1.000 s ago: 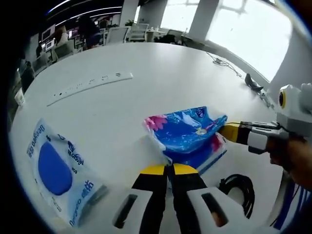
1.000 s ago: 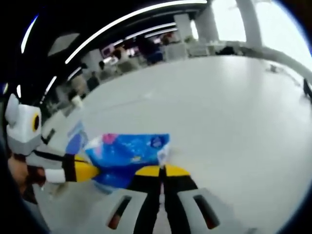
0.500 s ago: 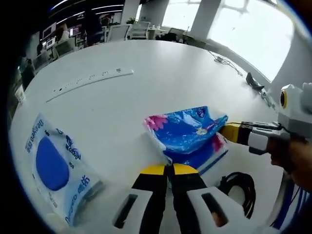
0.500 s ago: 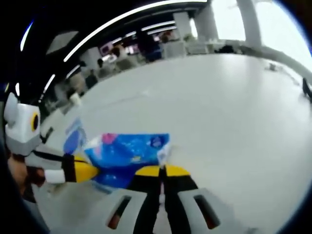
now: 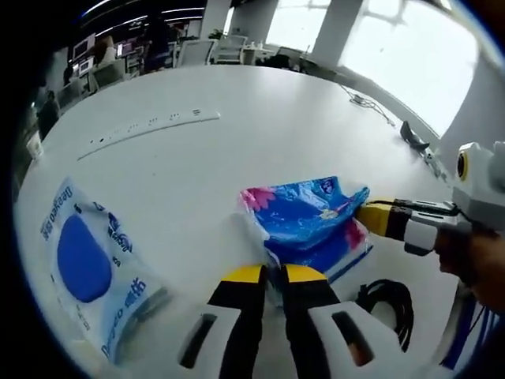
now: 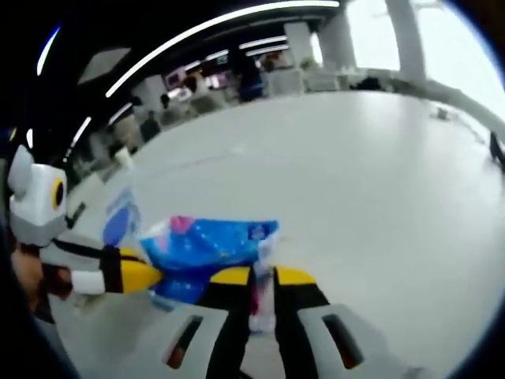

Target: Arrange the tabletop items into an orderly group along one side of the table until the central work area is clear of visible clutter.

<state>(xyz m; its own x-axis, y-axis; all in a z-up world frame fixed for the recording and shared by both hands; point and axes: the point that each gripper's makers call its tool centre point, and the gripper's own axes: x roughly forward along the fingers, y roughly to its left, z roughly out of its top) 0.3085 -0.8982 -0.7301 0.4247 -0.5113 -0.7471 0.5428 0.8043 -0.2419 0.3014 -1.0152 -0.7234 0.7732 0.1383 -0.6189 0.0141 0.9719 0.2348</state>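
Note:
A blue tissue pack [image 5: 308, 225] with pink flowers lies on the white table [image 5: 260, 126], also seen as the tissue pack [image 6: 209, 241] in the right gripper view. My left gripper [image 5: 274, 272] is at its near edge, jaws parted a little, with the pale wrapper edge lying between them. My right gripper [image 6: 263, 272] is at the opposite end, jaws also slightly open with wrapper in the gap. Its yellow tips show as the right gripper [image 5: 363, 215] in the left gripper view. The left gripper [image 6: 154, 276] touches the pack's left end in the right gripper view.
A blue and white wet-wipes pack [image 5: 91, 264] lies to the left, also seen as the wipes pack [image 6: 118, 225]. A white power strip [image 5: 150, 126] runs across the far table. A black cable coil [image 5: 387, 304] sits near right, and a small black object [image 5: 412, 134] lies by the far right edge.
Both grippers' jaws, pressed together on the wrapper before, now stand slightly apart. The tissue pack has settled a little lower.

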